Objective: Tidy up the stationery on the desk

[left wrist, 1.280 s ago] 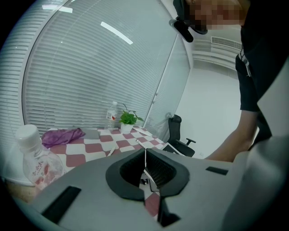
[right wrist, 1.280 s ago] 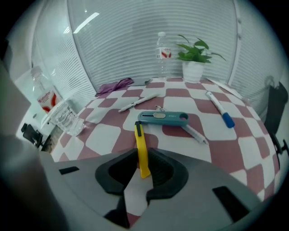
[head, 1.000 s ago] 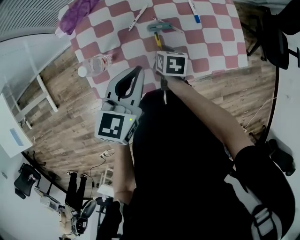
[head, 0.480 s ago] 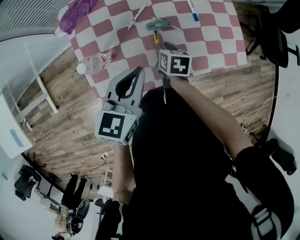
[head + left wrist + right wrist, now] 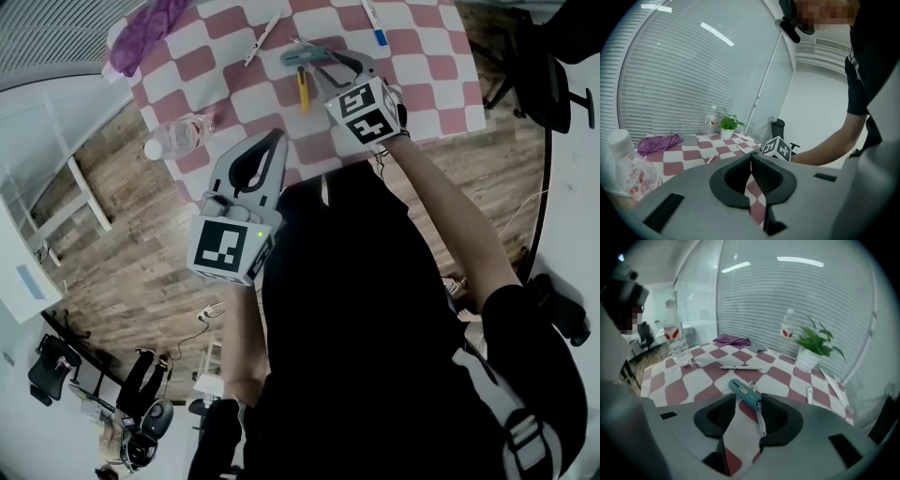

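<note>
Head view first: we see the checkered desk [image 5: 441, 56] at the far side. The left gripper [image 5: 274, 141] hangs at the desk's near edge, with a water bottle [image 5: 178, 136] to its left. The right gripper [image 5: 334, 71] is out over the cloth, just beside the teal cutter [image 5: 305, 56] and a slim yellow item [image 5: 302, 91]. A white pen [image 5: 261, 37] lies farther left, and a blue-capped pen [image 5: 372, 23] is far right.

Left gripper view: the jaws are clenched together with nothing in them.

Right gripper view: the jaws have just been opening and now stand released and wide. The teal cutter lies on the cloth in the gap at their tips, not gripped, and we see the white pen beyond it.
</note>
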Demonstrator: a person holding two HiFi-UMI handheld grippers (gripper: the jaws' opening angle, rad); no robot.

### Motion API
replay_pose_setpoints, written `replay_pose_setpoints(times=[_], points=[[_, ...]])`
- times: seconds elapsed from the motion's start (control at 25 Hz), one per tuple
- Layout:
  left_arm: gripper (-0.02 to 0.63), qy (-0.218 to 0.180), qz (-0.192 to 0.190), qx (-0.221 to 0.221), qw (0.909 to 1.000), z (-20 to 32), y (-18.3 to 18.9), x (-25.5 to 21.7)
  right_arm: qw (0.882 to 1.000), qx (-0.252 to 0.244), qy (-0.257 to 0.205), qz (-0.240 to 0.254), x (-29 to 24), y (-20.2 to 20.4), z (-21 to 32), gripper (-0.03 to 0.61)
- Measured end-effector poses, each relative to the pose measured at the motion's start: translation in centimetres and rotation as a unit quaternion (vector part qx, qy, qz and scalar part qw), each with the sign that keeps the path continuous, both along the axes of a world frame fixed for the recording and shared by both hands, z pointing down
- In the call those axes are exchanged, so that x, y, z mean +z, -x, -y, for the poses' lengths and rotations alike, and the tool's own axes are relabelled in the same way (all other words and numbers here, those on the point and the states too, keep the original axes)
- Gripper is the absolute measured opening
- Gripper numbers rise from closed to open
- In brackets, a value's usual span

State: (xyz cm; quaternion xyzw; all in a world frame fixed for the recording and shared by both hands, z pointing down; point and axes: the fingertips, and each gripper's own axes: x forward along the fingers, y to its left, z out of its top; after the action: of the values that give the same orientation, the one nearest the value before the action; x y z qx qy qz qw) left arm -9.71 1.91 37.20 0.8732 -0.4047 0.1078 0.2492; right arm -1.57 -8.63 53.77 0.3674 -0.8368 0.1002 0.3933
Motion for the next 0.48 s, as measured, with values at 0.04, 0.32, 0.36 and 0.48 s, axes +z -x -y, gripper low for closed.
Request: replay_pose_setpoints(times=[0.04,0.32,0.36,0.48], points=[[0.035,0.001,-0.001,-0.003,1.0,0.2,-0.1,0.0,0.999,-0.038,-0.008,-0.018,0.1,0.3,0.3,0.187],[0.035,0.009,0.004,-0.021,0.9997,1.4,0.0,0.2,0.97,-0.214,-0.034,-0.111,2.4,1.5,1.0,0.204],[0.035,0.011,0.006,-0.022,0.9997,1.5,0.0,0.4,0.967,-0.224,-0.034,-0.117,2.7,1.6,1.2,0.204],[0.035,0.016,0.006,-0.028,0.9995,2.0,0.0,0.6,0.957,-0.257,-0.031,-0.134,3.7,1.8,1.5,0.204]])
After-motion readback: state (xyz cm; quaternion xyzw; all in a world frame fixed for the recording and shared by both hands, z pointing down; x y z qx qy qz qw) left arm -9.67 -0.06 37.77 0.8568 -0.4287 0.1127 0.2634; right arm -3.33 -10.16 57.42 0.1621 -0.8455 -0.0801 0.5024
